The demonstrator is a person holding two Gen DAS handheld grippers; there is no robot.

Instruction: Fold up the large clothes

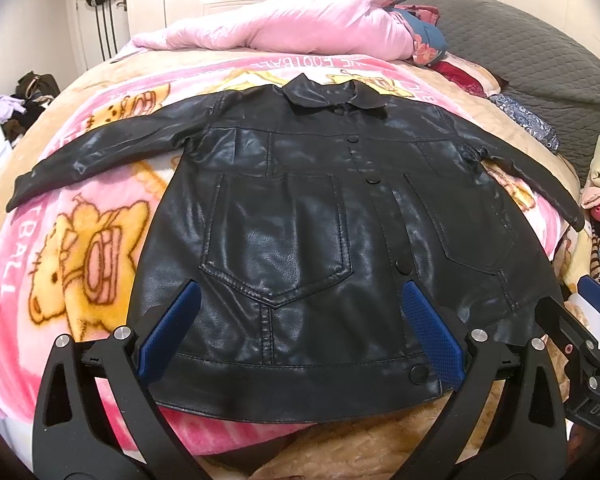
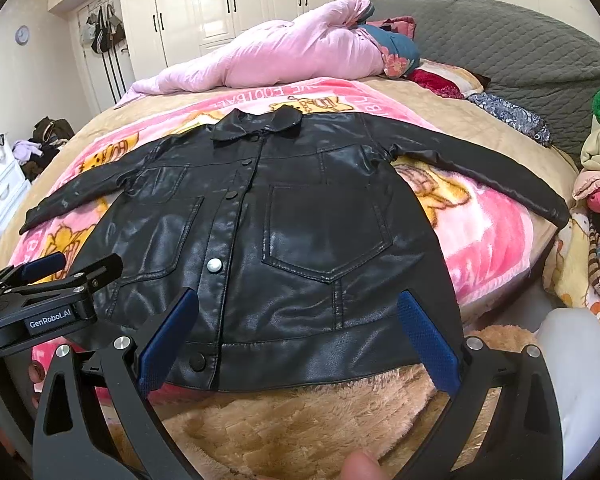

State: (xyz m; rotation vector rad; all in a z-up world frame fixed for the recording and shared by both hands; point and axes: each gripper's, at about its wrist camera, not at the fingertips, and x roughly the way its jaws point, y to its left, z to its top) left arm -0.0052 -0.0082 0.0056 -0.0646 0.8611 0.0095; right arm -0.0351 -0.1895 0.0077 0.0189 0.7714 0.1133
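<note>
A black leather jacket [image 1: 300,220] lies flat and front-up on the pink cartoon blanket [image 1: 80,240] covering the bed, buttoned, sleeves spread wide, collar farthest from the cameras. The left gripper [image 1: 300,320] and right gripper [image 2: 300,324] hover over its hem, jaws spread wide, grasping nothing.

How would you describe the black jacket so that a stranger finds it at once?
On the bed, a pink cartoon blanket lies below a heap of pink bedding. The jacket is spread flat on that blanket, sleeves out. It alone is shiny black leather with snap buttons.
</note>
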